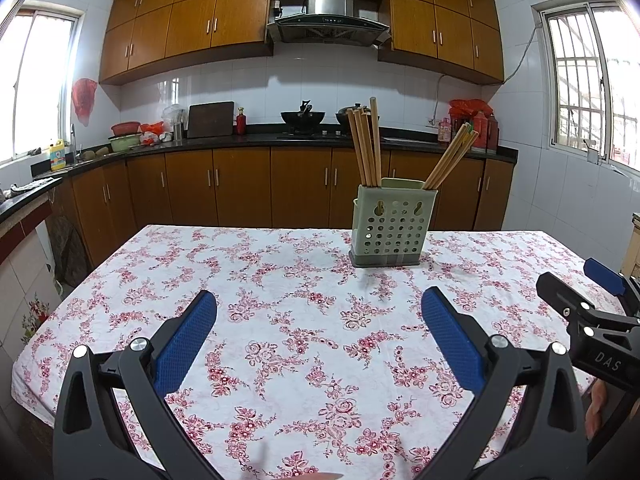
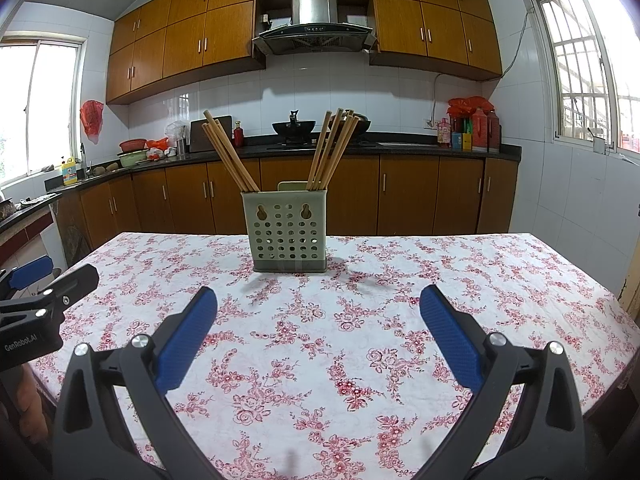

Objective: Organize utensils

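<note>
A pale green perforated utensil holder (image 1: 387, 228) (image 2: 287, 236) stands upright at the far side of the floral tablecloth (image 1: 280, 340) (image 2: 360, 340). Two bundles of wooden chopsticks stand in it, one on the left (image 1: 365, 144) (image 2: 228, 156) and one leaning right (image 1: 452, 158) (image 2: 334, 148). My left gripper (image 1: 319, 312) is open and empty, low over the near table. My right gripper (image 2: 318, 308) is open and empty too, facing the holder. The right gripper shows at the right edge of the left wrist view (image 1: 576, 300); the left gripper shows at the left edge of the right wrist view (image 2: 52, 280).
Behind the table run wooden base cabinets (image 2: 408, 192) with a black counter carrying a wok (image 2: 293, 126), bottles (image 2: 472, 128) and bowls (image 2: 134, 152). Windows flank both side walls. The table edges drop off left and right.
</note>
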Demonstrator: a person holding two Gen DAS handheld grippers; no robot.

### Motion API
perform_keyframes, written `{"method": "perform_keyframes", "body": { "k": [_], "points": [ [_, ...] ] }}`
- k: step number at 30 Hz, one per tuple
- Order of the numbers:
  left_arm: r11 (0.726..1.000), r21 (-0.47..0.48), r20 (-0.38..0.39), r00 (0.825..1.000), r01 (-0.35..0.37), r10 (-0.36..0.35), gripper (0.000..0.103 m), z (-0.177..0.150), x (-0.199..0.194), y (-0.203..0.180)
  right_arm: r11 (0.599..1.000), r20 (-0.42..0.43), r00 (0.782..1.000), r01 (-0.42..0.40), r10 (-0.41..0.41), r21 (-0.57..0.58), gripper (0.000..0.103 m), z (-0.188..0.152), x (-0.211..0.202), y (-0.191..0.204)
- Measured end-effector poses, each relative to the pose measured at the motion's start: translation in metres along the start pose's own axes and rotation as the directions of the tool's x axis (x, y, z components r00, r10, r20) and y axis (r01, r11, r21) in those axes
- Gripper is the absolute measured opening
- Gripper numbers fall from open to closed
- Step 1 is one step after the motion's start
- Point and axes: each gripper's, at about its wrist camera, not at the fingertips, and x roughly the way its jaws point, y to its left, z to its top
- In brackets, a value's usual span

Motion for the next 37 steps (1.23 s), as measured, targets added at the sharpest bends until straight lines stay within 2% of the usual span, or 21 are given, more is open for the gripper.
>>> {"method": "perform_keyframes", "body": {
  "k": [37],
  "points": [
    [1.000,-0.010,-0.005,1.000,0.003,-0.003,0.101,-0.0013,0.0010,-0.0034,1.000,-0.002,1.000,0.000,0.000,0.003,0.099,-0.0006,-0.0002,0.0004]
  ]
}}
